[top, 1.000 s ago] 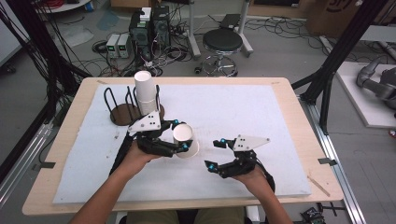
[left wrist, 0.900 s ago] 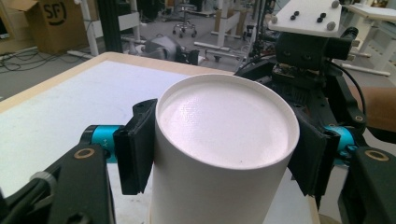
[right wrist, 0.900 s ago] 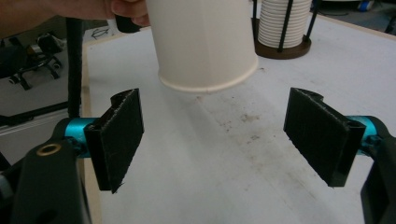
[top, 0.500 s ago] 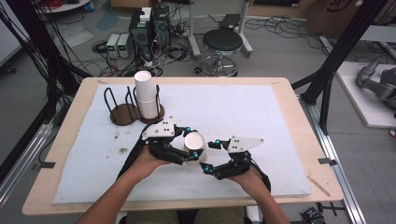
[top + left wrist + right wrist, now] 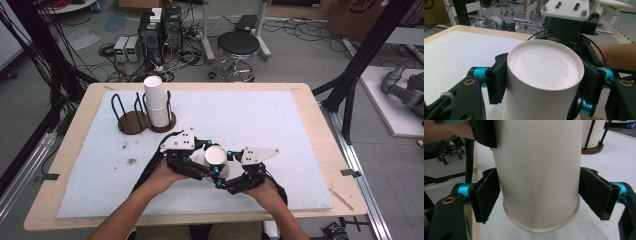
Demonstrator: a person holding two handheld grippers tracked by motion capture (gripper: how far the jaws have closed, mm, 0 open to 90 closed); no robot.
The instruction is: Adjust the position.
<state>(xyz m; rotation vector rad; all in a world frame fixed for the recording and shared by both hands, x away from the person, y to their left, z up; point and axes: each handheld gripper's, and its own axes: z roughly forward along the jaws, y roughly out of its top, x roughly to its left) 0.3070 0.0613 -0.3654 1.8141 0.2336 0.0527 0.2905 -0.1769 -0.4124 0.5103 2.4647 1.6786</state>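
White paper cup point(image 5: 216, 156) upside down, flat base up, near the front middle of the white mat point(image 5: 280, 120), held between both grippers. Left gripper point(image 5: 209, 159) clenched on the cup's upper part: in the left gripper view, black pads pressed against both sides of the cup point(image 5: 544, 82) just below the base. Right gripper point(image 5: 223, 169) lower down, jaws set around the cup near its rolled rim; in the right gripper view the cup point(image 5: 536, 175) stands between the pads point(image 5: 485, 195), left pad touching the wall, right pad just beside it with a slight gap showing, so cannot tell whether truly gripping. Rim of the cup seemingly raised a little off the mat in that view. Right gripper point(image 5: 566, 27) facing the left one across the cup, white plate on top. Farther back on the left, a stack of white cups point(image 5: 157, 102) upright in a wire holder point(image 5: 135, 117) on a dark round base, well apart from the held cup. Wooden table point(image 5: 320, 130) beneath the mat.
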